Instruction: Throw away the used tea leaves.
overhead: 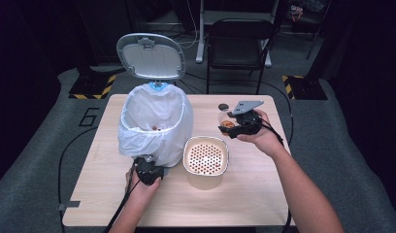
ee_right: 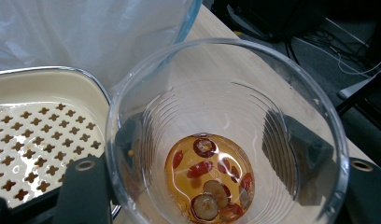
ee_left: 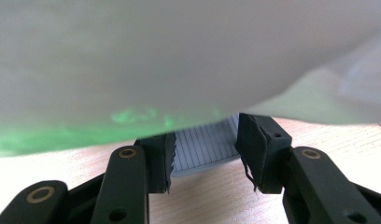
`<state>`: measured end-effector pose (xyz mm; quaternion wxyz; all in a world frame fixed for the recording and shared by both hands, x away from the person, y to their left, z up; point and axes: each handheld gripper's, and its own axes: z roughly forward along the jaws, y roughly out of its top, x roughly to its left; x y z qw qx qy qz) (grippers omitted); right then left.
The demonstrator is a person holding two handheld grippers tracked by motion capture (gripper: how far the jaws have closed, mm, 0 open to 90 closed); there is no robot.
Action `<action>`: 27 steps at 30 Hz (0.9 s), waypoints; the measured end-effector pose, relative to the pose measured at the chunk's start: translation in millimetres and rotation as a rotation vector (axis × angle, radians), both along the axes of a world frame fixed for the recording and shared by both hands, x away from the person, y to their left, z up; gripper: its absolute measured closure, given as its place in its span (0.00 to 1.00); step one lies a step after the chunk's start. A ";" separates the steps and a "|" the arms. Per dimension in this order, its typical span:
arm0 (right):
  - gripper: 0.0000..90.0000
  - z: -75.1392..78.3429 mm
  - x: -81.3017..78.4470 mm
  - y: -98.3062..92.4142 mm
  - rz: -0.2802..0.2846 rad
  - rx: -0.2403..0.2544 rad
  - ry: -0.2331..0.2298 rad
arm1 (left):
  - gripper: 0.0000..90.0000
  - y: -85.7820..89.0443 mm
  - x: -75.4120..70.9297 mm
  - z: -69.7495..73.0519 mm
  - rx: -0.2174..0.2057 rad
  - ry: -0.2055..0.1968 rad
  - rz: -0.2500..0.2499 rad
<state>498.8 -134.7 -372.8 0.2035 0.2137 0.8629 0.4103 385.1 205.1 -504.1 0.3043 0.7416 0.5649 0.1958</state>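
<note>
— Room on the table?
— Bare wood lay along the near edge and at the right; the far left was taken by the white bin, lid up, its bag draped over the sides.
— And the strainer?
— A cream perforated strainer pot stood at mid-table, just beside the bin.
— The tongs?
— The left gripper sat at the bin's base, jaws spread, the bag hanging just above them. The right gripper pinched a clear glass near the far right edge; amber liquid and red fruit slices lay at its bottom.
— Any writing?
— A "6" on the floor left of the table.
</note>
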 end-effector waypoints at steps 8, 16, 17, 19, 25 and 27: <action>0.38 1.7 -3.6 5.5 0.039 0.003 -0.081 | 0.63 0.4 -0.2 0.4 0.007 0.003 -0.003; 0.38 3.5 -8.3 11.0 0.077 -0.012 -0.146 | 0.63 1.9 -0.4 1.2 0.024 0.012 -0.019; 0.38 3.4 -8.8 12.0 0.084 -0.019 -0.158 | 0.63 0.9 -0.4 0.7 0.011 0.006 -0.012; 0.38 3.5 -9.5 13.4 0.095 -0.029 -0.173 | 0.63 1.7 -0.4 1.2 0.018 0.010 -0.023; 0.39 2.6 -10.9 17.5 0.118 -0.052 -0.208 | 0.63 0.7 -1.5 1.3 0.011 0.017 -0.008; 0.39 2.1 -11.1 18.8 0.125 -0.054 -0.214 | 0.63 0.7 -1.5 1.3 0.010 0.016 -0.007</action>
